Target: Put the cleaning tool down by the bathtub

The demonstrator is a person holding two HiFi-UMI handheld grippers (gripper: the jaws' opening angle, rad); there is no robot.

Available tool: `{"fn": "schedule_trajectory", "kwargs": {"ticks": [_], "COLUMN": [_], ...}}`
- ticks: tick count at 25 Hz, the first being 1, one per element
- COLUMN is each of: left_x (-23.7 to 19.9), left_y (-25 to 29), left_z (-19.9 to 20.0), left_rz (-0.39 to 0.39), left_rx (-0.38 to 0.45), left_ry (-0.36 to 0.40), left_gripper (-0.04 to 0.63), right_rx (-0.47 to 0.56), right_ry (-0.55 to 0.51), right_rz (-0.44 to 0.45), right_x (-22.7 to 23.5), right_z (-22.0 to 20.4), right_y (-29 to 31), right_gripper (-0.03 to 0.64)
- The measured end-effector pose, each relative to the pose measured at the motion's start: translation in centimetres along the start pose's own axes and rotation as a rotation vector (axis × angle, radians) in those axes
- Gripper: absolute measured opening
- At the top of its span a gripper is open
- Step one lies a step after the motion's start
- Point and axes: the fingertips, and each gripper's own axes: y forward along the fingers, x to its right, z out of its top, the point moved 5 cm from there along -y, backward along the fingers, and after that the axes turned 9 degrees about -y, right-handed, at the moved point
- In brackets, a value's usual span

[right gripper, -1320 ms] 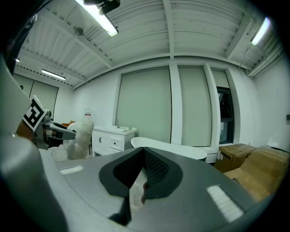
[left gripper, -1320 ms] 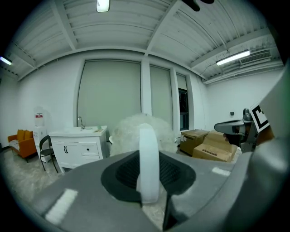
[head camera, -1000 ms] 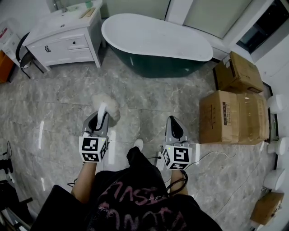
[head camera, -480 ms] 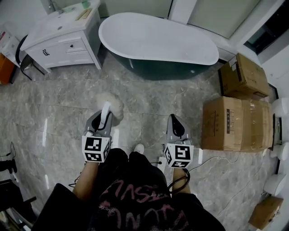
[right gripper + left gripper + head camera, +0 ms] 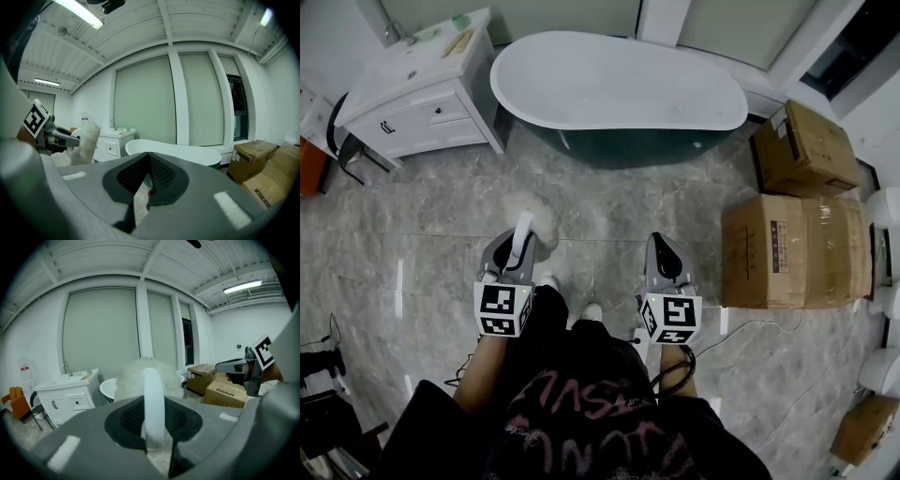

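Note:
My left gripper (image 5: 518, 246) is shut on the white handle of a cleaning tool (image 5: 536, 218), a brush with a fluffy white head that sticks out ahead of the jaws. In the left gripper view the handle (image 5: 153, 404) runs up between the jaws and the fluffy head (image 5: 140, 377) hides part of the bathtub (image 5: 110, 389). The bathtub (image 5: 619, 84), white inside and dark green outside, stands on the floor ahead of me. My right gripper (image 5: 661, 251) is shut with nothing in it, held level with the left one. The right gripper view shows the tub (image 5: 176, 151) ahead and the tool (image 5: 84, 143) at the left.
A white vanity cabinet (image 5: 417, 98) with a sink stands left of the tub. Cardboard boxes (image 5: 792, 230) are stacked at the right. The floor is grey marble tile (image 5: 609, 211). My legs and shoes show at the bottom of the head view. A cable (image 5: 750, 328) lies on the floor at the right.
I have moved a little toward the bathtub; it and the cabinet have shifted in the head view. Both grippers keep their hold and their places relative to each other.

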Motion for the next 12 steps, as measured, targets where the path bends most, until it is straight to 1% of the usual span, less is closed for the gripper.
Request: {"fn": "schedule_trajectory", "kwargs": {"ticks": [2,7,12], "left_x": [0.2,-0.1,-1.0], "left_y": [0.8,2.9,5.5], "left_z": [0.3,0.8,0.8], "left_rz": [-0.009,-0.034,-0.054], "left_rx": [0.002,0.002,-0.012], "left_ry": [0.012,-0.007,-0.004], "left_gripper": [0.087,0.087,0.087], "right_rx": [-0.001,-0.016,-0.03], "right_ry": [0.003,0.004,0.0], "right_rz": [-0.009,-0.034,-0.053], "right_x": [0.6,1.5,1.9], "right_z": [-0.1,-0.3,-0.4], "right_y": [0.3,1.5,3.4], "right_gripper": [0.017,0.017,0.017]}}
